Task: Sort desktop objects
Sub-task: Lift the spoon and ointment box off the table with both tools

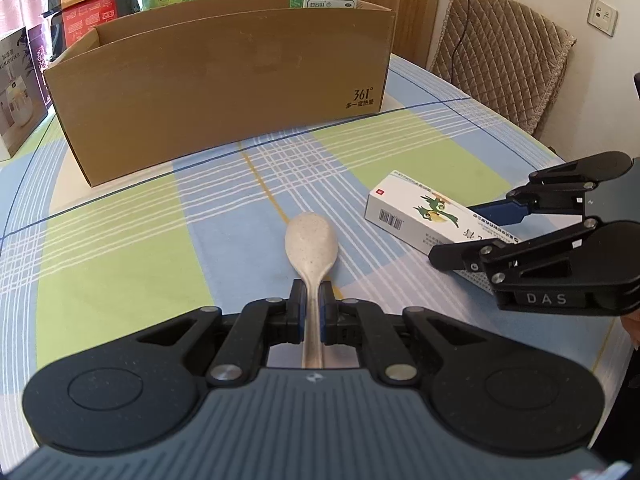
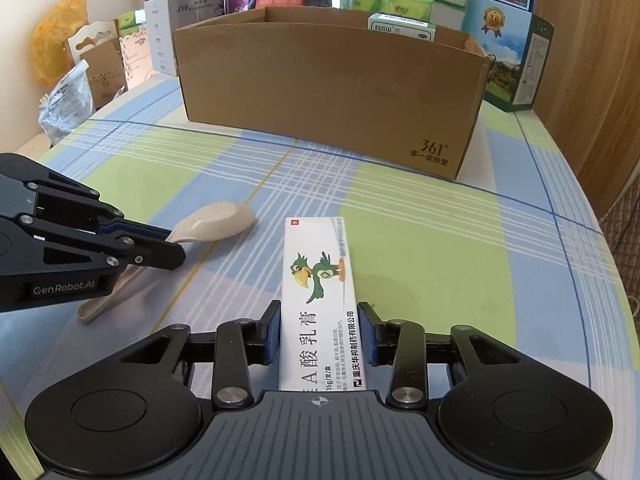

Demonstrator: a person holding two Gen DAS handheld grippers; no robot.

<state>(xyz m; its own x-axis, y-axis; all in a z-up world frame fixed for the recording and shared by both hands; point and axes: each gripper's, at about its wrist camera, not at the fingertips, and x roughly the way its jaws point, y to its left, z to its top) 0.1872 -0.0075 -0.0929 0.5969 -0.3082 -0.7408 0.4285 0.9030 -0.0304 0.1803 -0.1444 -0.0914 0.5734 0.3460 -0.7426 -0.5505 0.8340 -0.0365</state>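
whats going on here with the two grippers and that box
A person is sorting things on a table covered with a plaid cloth, one handheld gripper in each hand. The left gripper has its jaws shut on the handle of a beige spoon, whose bowl lies on the cloth. The right gripper straddles a white ointment box, jaws at its sides. Behind stands an open cardboard box with a small green carton inside.

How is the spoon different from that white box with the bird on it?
The spoon is beige, rounded and plain; the white box is rectangular with a green bird and print. The left gripper pinches the spoon's thin handle; the right gripper straddles the box's wider body. Both lie on the checked tablecloth.
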